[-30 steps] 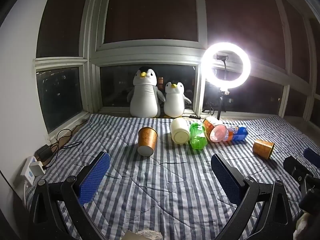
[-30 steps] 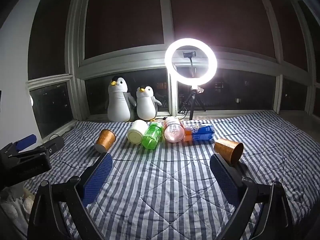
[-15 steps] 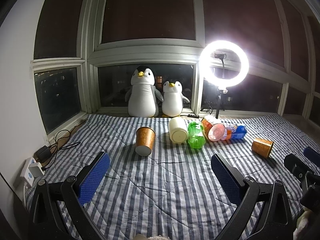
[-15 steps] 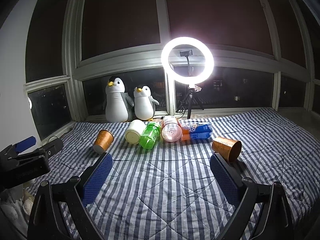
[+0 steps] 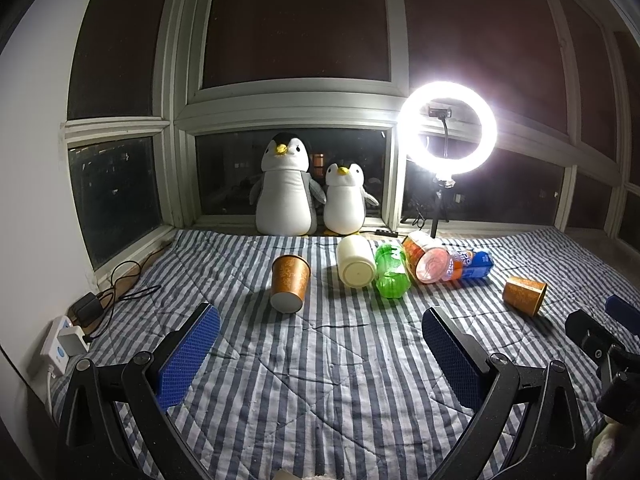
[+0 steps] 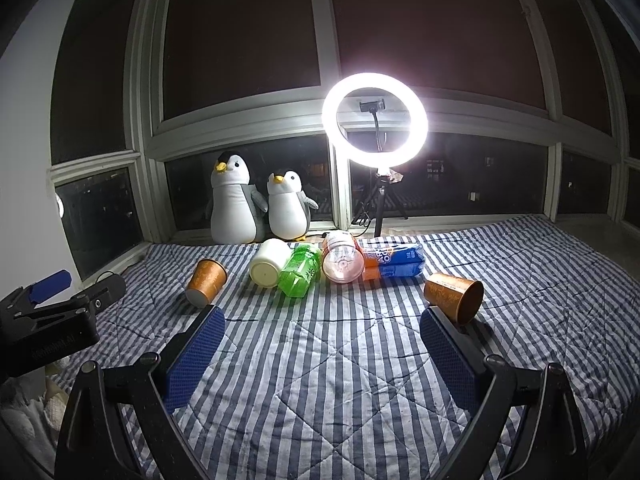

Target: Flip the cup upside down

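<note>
Orange paper cups lie on striped quilt (image 5: pixel 320 380), left cup (image 5: pixel 289 282) & right cup (image 6: pixel 454 296) both unflipped, w/ left gripper (image 5: pixel 320 344) & right gripper (image 6: pixel 322 340) wide apart, empty, near.

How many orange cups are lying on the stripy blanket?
2. One orange cup lies on its side at the left, near the cream container. The other orange cup lies tipped over at the right, past the blue bottle. None seems hidden.
</note>
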`<action>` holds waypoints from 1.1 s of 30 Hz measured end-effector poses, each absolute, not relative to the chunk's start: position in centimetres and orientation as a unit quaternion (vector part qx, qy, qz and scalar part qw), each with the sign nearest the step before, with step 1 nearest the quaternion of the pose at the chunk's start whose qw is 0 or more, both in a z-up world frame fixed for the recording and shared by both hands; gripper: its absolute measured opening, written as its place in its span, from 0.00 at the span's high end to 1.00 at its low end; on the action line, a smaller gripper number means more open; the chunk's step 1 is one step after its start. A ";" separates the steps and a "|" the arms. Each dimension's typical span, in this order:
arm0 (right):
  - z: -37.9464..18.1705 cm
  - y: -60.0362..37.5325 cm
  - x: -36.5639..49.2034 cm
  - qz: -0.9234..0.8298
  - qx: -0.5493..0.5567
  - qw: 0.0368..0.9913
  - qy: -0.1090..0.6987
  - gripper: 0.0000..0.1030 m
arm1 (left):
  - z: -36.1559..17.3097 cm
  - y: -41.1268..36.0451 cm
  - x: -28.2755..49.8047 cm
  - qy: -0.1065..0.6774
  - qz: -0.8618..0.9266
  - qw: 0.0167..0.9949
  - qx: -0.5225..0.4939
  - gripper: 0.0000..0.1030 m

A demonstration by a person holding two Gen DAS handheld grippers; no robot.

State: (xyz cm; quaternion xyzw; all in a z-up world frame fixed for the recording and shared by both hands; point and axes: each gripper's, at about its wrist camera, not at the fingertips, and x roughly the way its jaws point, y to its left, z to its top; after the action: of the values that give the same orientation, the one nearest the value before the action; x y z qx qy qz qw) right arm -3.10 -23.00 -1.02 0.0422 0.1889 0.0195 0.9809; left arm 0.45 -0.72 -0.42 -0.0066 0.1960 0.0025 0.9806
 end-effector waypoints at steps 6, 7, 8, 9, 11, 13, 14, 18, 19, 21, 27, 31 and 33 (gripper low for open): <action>-1.2 -22.9 -3.0 0.019 0.044 0.980 0.192 0.06 | -0.4 -0.7 0.5 0.196 0.002 0.981 -0.006 0.00; -1.1 -23.0 -3.0 0.019 0.045 0.980 0.192 0.06 | -0.4 -0.7 0.5 0.196 0.002 0.981 -0.006 0.00; -1.2 -23.0 -3.0 0.018 0.046 0.980 0.191 0.06 | -0.4 -0.7 0.5 0.196 0.001 0.980 -0.006 0.00; -1.1 -23.0 -3.0 0.018 0.046 0.980 0.191 0.06 | -0.4 -0.7 0.5 0.197 0.001 0.980 -0.006 0.00; -1.2 -23.1 -3.0 0.017 0.046 0.980 0.191 0.06 | -0.4 -0.7 0.4 0.196 0.002 0.980 -0.006 0.00; -1.2 -23.1 -3.0 0.017 0.047 0.980 0.191 0.06 | -0.4 -0.8 0.4 0.196 0.002 0.980 -0.006 0.00; -1.2 -23.1 -3.0 0.017 0.047 0.980 0.192 0.06 | -0.4 -0.8 0.4 0.196 0.002 0.981 -0.006 0.00; -1.3 -23.3 -3.0 0.018 0.051 0.979 0.195 0.06 | -0.4 -0.8 0.4 0.197 0.002 0.980 -0.005 0.00; -1.3 -23.3 -3.0 0.017 0.051 0.979 0.195 0.06 | -0.5 -0.9 0.4 0.197 0.001 0.980 -0.004 0.00; -1.3 -23.3 -3.0 0.016 0.052 0.979 0.194 0.06 | -0.6 -1.0 0.5 0.197 0.001 0.980 -0.004 0.00; -1.4 -23.5 -2.9 0.014 0.054 0.979 0.194 0.06 | -0.8 -1.4 0.6 0.197 0.000 0.980 -0.003 0.00; -1.5 -23.6 -2.9 0.014 0.055 0.979 0.196 0.06 | -0.9 -1.5 0.7 0.198 -0.001 0.980 -0.003 0.00; -1.5 -23.7 -2.9 0.014 0.056 0.979 0.196 0.06 | -1.0 -1.5 0.7 0.199 -0.001 0.980 -0.003 0.00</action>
State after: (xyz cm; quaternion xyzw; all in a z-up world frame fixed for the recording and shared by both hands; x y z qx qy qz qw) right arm -2.85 -23.65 -1.53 0.0560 0.1965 0.0140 0.9788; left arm 0.71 -1.53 -0.99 -0.0026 0.1987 -0.0007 0.9801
